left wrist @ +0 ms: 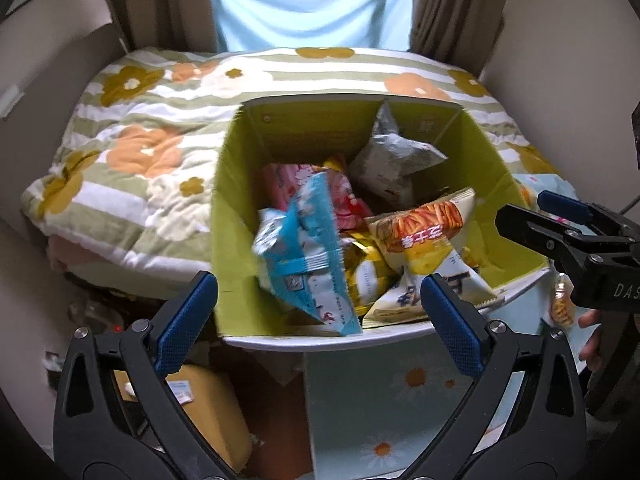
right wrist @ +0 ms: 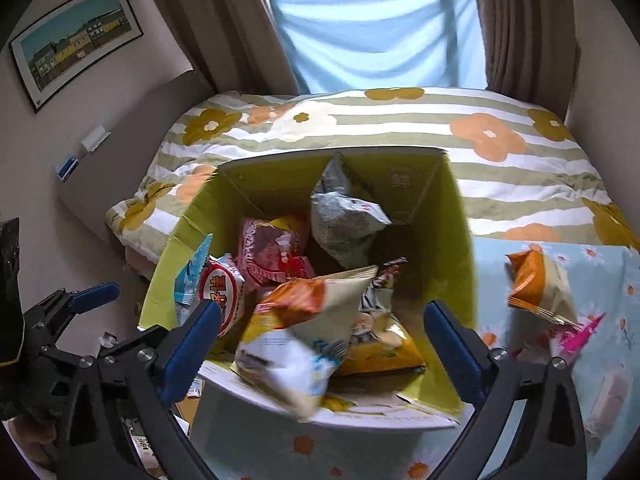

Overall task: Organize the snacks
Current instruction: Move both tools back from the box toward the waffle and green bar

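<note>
While both cameras look down into the same carton, we record the left gripper (left wrist: 320, 304) nearest the lens with its blue pads (left wrist: 186, 316) spread wide and nothing pressed between them. A blue snack packet (left wrist: 308, 256), blurred, sits in that gap over the near rim of the box (left wrist: 236, 208), clear of both pads. We find the right gripper (right wrist: 322, 334) likewise spread wide, its pads touching nothing; a white and orange packet (right wrist: 304, 336), blurred at its lower end, lies between its fingers across the near edge of the box without contact.

Inside the box, which is lined green, we note a loose pile: a yellow packet (right wrist: 380, 348) low at the front, a fries packet (left wrist: 428, 228) leaning on the right, a red and white packet (right wrist: 222, 292) at the left wall, a pink packet (right wrist: 272, 252) toward the middle, and a grey foil packet (left wrist: 394, 160) standing tilted against the far wall.

Outside, on the light blue daisy-print cloth (right wrist: 600, 360) to the right of the box, an orange and cream packet (right wrist: 540, 288) lies on its own, with a magenta wrapper (right wrist: 580, 332) just beside it.

Beyond the box we see a striped floral quilt (left wrist: 140, 152), then brown curtains (right wrist: 236, 20) flanking a pale blue sheet (right wrist: 380, 36) over the window. A framed picture (right wrist: 76, 40) hangs on the left wall.
</note>
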